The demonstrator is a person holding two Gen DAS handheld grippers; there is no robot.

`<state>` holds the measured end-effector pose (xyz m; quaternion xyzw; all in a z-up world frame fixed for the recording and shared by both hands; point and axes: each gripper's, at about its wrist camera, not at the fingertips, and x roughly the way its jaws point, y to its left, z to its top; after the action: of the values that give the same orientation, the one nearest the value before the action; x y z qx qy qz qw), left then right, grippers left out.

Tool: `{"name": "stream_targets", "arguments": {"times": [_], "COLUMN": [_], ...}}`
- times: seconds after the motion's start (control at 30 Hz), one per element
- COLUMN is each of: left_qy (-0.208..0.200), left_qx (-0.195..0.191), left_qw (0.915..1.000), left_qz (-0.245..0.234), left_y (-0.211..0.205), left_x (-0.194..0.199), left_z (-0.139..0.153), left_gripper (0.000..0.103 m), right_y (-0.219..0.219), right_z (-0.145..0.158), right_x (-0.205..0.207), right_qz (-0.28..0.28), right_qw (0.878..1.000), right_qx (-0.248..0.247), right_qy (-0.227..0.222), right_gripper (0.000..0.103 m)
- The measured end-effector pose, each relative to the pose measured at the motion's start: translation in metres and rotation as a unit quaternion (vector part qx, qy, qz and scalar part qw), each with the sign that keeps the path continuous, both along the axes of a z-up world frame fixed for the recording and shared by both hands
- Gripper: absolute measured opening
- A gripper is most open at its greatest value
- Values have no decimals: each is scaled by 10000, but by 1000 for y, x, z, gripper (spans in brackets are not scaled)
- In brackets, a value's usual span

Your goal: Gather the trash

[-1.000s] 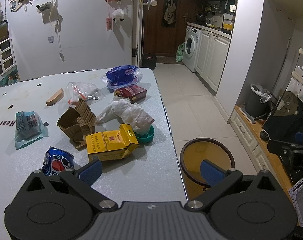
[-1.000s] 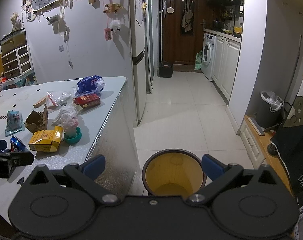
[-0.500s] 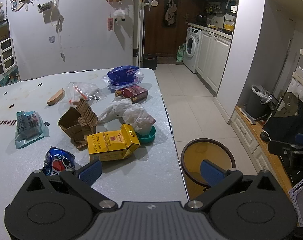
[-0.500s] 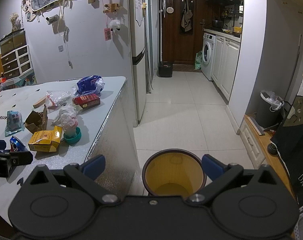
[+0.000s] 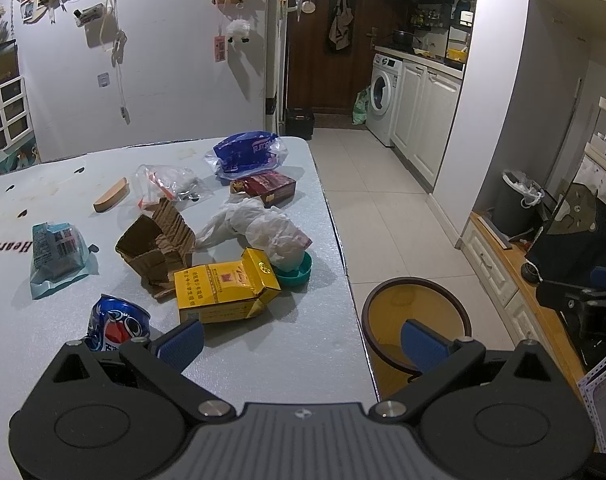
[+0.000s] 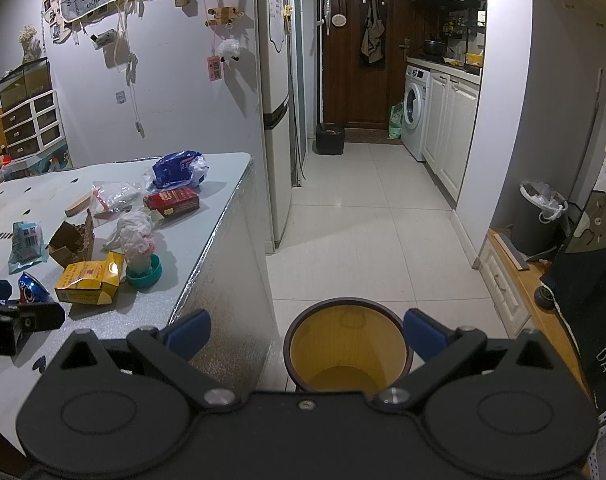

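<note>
Left gripper [image 5: 301,338] is hovering over the near edge of the desk [image 5: 295,356], jaws standing wide apart w/ nothing between them. Crushed blue can [image 5: 117,322] is lying just beside the left pad; yellow carton [image 5: 223,290] is sitting just ahead of that pad, near but apart from it. Behind the carton: torn cardboard piece [image 5: 157,248], white crumpled bag [image 5: 263,228] resting in a teal lid [image 5: 301,274], red box [image 5: 265,186], blue bag [image 5: 249,152], clear bag [image 5: 169,184], teal packet [image 5: 55,252], wooden piece [image 5: 111,200]. All are lying on the desk, none gripped.

Right gripper [image 6: 305,334] is hanging beside the desk edge, jaws also spread wide, holding nothing. Yellow-lined bin [image 6: 347,352] is standing on the floor tiles [image 6: 367,240], open, framed between the 2 pads & below them. In the left view the same bin [image 5: 417,312] is appearing right of the desk, partly behind the right pad.
</note>
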<state>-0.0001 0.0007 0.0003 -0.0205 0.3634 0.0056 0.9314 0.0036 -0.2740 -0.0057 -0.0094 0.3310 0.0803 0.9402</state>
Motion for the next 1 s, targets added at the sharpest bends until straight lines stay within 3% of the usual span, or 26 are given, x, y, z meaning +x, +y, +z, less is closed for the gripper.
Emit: {"name": "stream_targets", "arguments": {"times": [1.0], "left_qy": [-14], "left_qx": [13], "left_qw": [10000], "left_qz": [-8], "left_y": [2], "left_x": [2], "left_z": [-4], "left_gripper": [103], "right_y": [-1], "right_z": [-2], "right_x": [2], "right_qz": [-60], "right_qw": [10000], "right_qx": [6], "right_qy": [18], "right_gripper": [103]}}
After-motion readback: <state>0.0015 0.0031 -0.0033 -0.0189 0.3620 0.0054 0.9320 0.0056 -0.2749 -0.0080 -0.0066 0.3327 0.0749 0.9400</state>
